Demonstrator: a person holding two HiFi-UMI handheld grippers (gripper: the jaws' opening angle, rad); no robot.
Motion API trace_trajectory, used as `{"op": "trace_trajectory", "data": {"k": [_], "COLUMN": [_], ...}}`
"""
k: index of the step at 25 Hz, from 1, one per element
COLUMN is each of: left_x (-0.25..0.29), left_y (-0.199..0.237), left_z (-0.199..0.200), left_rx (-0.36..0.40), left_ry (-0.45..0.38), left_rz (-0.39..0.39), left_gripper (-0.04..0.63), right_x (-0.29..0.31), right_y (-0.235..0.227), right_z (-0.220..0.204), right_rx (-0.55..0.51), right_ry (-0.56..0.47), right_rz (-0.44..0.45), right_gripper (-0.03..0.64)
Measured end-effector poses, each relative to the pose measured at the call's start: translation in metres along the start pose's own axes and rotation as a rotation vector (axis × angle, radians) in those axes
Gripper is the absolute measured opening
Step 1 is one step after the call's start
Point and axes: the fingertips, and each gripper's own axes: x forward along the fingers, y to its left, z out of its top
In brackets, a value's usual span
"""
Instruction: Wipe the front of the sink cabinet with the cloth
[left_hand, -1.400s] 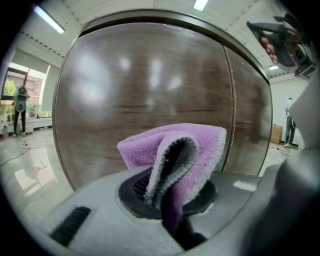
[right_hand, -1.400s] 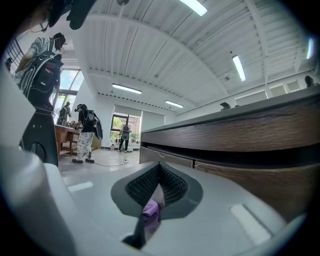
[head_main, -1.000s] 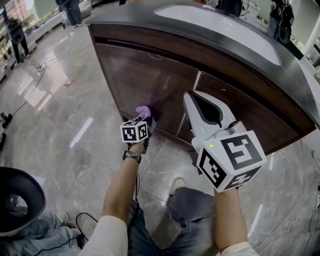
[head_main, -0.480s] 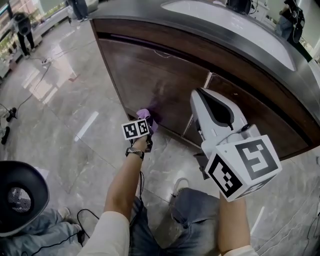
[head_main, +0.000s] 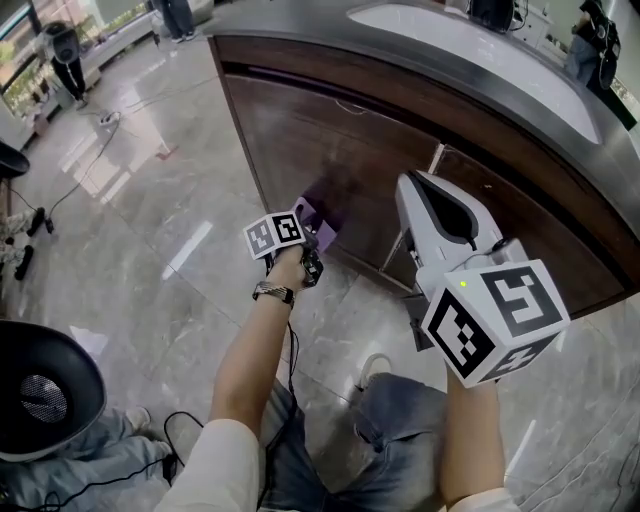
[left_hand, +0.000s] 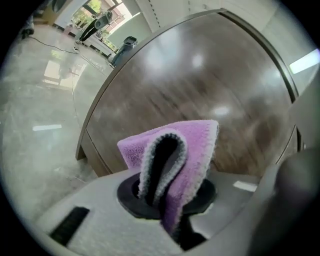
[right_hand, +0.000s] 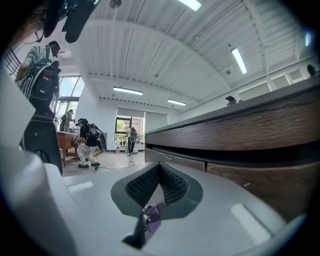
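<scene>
A purple cloth (head_main: 322, 228) is pressed against the bottom of the dark wood cabinet front (head_main: 330, 150), near its left corner. My left gripper (head_main: 314, 238) is shut on the cloth, low above the floor. In the left gripper view the cloth (left_hand: 192, 150) folds up out of the jaws, with the cabinet door (left_hand: 200, 80) close behind it. My right gripper (head_main: 410, 186) is held higher, to the right, away from the wood. It is shut, with its ribbed pads (right_hand: 170, 184) meeting at the tip and holding nothing.
The grey countertop with a white sink basin (head_main: 470, 45) overhangs the cabinet. A second door (head_main: 520, 240) lies to the right. A black round object (head_main: 40, 390) stands at the lower left, by my knees (head_main: 400, 420). Cables (head_main: 90, 150) and people stand farther off.
The left gripper has slid the cloth a little to the right along the bottom of the cabinet front. The right gripper stays raised and shut.
</scene>
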Motion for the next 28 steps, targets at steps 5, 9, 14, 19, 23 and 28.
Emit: {"op": "trace_trajectory", "data": {"k": [5, 9, 14, 19, 23, 28], "left_x": [-0.029, -0.054, -0.082, -0.120, -0.150, -0.159], "left_y": [-0.048, -0.093, -0.136, -0.206, -0.242, -0.230], "left_z": [0.041, 0.077, 0.113, 0.151, 0.182, 0.208], "left_rx": [-0.013, -0.036, -0.031, 0.021, 0.020, -0.120], "left_ry": [-0.126, -0.222, -0.292, -0.370, -0.437, -0.462], "left_rz": [-0.115, -0.256, -0.359, -0.615, -0.801, -0.970], "left_gripper": [0.052, 0.049, 0.048, 0.044, 0.046, 0.046], "right_x": [0.000, 0.004, 0.008, 0.012, 0.012, 0.011], "right_y": [0.006, 0.023, 0.034, 0.038, 0.047, 0.043], "right_z": [0.001, 0.004, 0.002, 0.005, 0.002, 0.000], "right_rx": [0.027, 0.045, 0.071, 0.095, 0.104, 0.112], "right_ry": [-0.003, -0.015, -0.008, -0.014, -0.005, -0.001], "right_rz": [0.012, 0.053, 0.073, 0.074, 0.097, 0.087], "right_gripper": [0.006, 0.005, 0.006, 0.006, 0.006, 0.006]}}
